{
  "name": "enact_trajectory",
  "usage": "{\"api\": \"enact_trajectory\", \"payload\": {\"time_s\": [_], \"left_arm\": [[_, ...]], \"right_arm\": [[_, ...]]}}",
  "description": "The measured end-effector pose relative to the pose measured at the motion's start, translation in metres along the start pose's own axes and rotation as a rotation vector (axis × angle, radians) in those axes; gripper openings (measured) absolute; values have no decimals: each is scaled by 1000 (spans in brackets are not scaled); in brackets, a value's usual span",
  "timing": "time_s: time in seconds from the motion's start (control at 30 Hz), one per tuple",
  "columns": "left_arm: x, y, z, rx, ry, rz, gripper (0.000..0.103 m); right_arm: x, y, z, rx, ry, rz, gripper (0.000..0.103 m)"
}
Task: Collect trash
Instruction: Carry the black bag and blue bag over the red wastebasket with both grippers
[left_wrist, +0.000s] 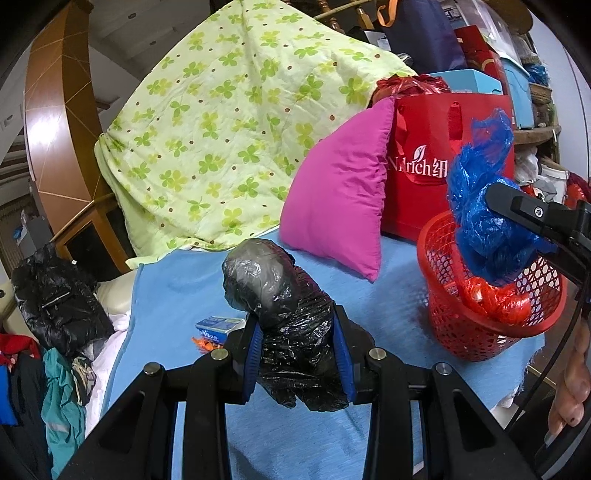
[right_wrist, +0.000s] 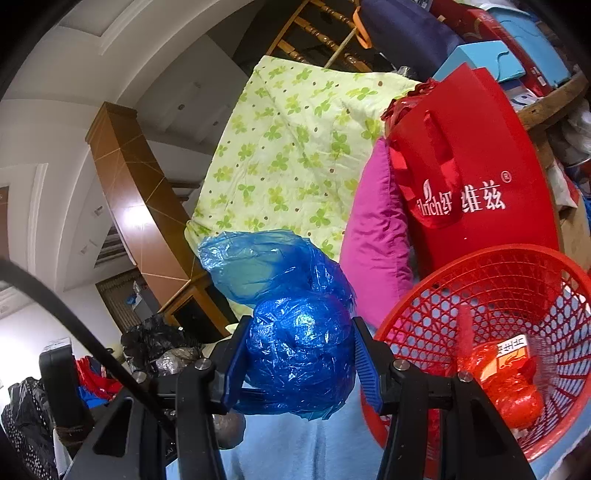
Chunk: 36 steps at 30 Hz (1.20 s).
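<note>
My left gripper (left_wrist: 299, 358) is shut on a crumpled black plastic bag (left_wrist: 280, 299), held above the blue sheet (left_wrist: 388, 295). My right gripper (right_wrist: 301, 363) is shut on a balled blue plastic bag (right_wrist: 295, 332), held just left of the red mesh basket (right_wrist: 517, 295). In the left wrist view the blue bag (left_wrist: 480, 206) hangs over the basket's (left_wrist: 461, 332) rim. The basket holds a red plastic bag (right_wrist: 513, 387) and a small carton (right_wrist: 511, 349).
A pink pillow (left_wrist: 343, 206), a red paper shopping bag (left_wrist: 436, 155) and a green clover quilt (left_wrist: 229, 122) stand behind the basket. A small blue box (left_wrist: 218, 326) and an orange wrapper (left_wrist: 207, 343) lie on the sheet. Black jacket and clothes (left_wrist: 55, 295) pile at left.
</note>
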<state>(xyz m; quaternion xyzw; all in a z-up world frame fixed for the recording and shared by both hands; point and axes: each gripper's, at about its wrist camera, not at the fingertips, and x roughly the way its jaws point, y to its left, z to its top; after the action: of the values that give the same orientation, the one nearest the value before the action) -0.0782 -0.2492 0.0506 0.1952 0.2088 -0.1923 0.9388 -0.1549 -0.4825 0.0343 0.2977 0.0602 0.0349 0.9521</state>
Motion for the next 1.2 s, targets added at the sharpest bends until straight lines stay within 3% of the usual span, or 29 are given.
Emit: {"api": "enact_trajectory", "payload": {"time_s": [0.43,0.73,1.2], "left_arm": [[1,-29,25,49,-45,-55,38],[10,-49,49,20,-73,-228,38],[23,-100,69,40,-78,-388,38]], "right_arm": [[-22,-24,11,49,-57,-50,55],[-40,-49,18,124,-102,-88,56],[-70,-84,25,225,-171,-150,56]]}}
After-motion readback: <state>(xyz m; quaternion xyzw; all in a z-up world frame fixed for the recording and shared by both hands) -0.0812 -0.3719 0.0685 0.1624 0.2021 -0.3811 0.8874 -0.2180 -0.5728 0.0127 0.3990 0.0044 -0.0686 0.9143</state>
